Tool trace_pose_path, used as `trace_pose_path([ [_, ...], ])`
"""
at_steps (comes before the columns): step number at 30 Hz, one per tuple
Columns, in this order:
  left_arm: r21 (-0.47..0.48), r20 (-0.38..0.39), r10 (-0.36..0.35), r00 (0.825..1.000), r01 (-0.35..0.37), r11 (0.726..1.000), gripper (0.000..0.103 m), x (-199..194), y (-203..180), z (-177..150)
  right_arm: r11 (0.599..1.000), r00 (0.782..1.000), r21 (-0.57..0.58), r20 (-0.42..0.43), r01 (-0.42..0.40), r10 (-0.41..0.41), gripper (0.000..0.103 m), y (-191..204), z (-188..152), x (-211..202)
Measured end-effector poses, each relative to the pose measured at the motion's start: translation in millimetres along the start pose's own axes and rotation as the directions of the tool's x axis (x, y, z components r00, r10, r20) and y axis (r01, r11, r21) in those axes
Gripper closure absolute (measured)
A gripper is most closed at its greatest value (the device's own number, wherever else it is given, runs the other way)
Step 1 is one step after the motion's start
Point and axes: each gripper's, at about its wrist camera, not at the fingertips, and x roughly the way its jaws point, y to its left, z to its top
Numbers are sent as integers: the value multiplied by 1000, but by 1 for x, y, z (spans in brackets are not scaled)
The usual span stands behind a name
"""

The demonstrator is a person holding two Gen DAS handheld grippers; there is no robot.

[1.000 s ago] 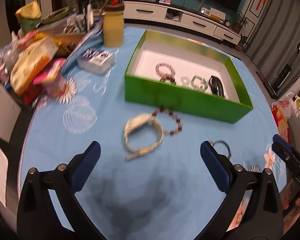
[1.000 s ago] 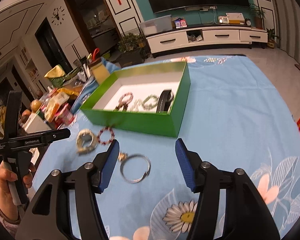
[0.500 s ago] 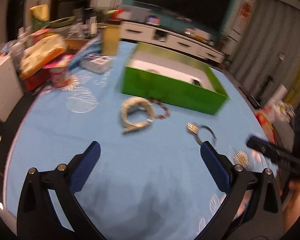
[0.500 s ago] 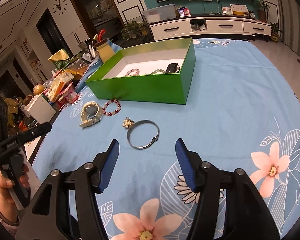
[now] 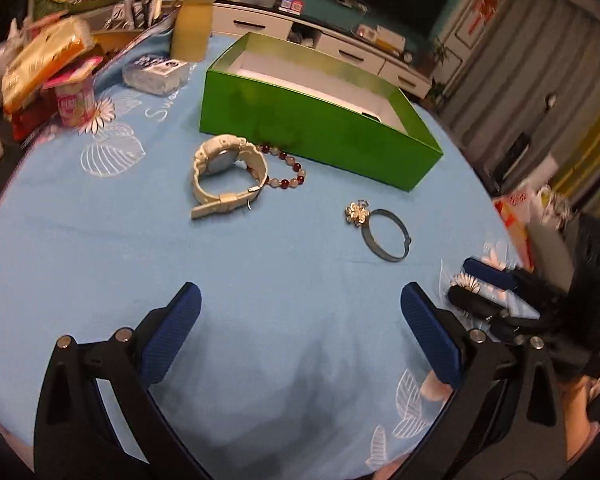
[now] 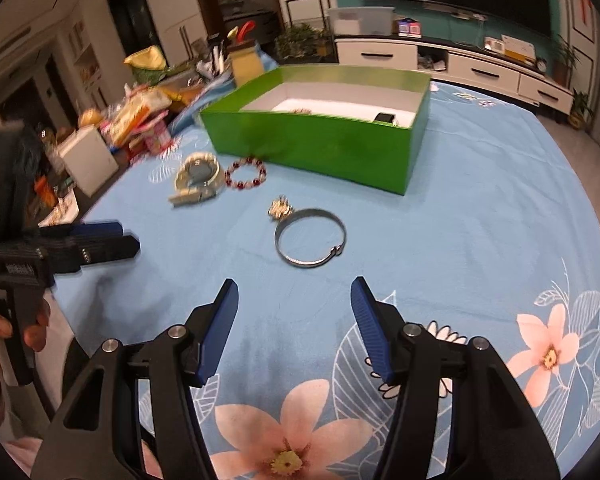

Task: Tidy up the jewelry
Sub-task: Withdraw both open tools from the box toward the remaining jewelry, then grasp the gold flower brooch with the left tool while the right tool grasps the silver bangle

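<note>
A green box (image 5: 320,124) (image 6: 324,144) stands on the blue tablecloth with some jewelry inside. In front of it lie a cream watch (image 5: 224,172) (image 6: 198,178), a red bead bracelet (image 5: 288,168) (image 6: 246,172), and a silver bangle (image 5: 386,236) (image 6: 310,236) with a flower charm (image 5: 356,213) (image 6: 281,209). My left gripper (image 5: 300,324) is open and empty, well short of the watch. My right gripper (image 6: 294,320) is open and empty, just short of the bangle. The left gripper also shows at the left of the right wrist view (image 6: 96,240), and the right gripper at the right of the left wrist view (image 5: 488,284).
Snack packets, a pink cup (image 5: 74,102) and a yellow jar (image 5: 192,34) crowd the table's far left. A wrapped pack (image 5: 156,74) lies near the box. A white TV cabinet (image 6: 452,64) stands beyond the table. A white box (image 6: 88,158) sits off the left edge.
Both grippers have drawn back and lowered toward the near table edge. The jewelry now lies farther ahead of them. Nothing has been picked up.
</note>
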Motion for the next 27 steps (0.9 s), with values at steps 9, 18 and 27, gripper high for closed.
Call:
trace_pose_path([
  [9,72,-30,31,999,-29,997,2,15,-1,1,992,999,-124,-29,-24,21,56,18,12,34],
  [18,100,-42,24,999,-19,995,11,27,-3,11,985,997,-175,-73,-3,-10,80,20,30,75],
  [27,154,-73,-11,997,22,988,26,49,-24,24,993,999,-110,-5,45,-46,100,-1,31,62],
])
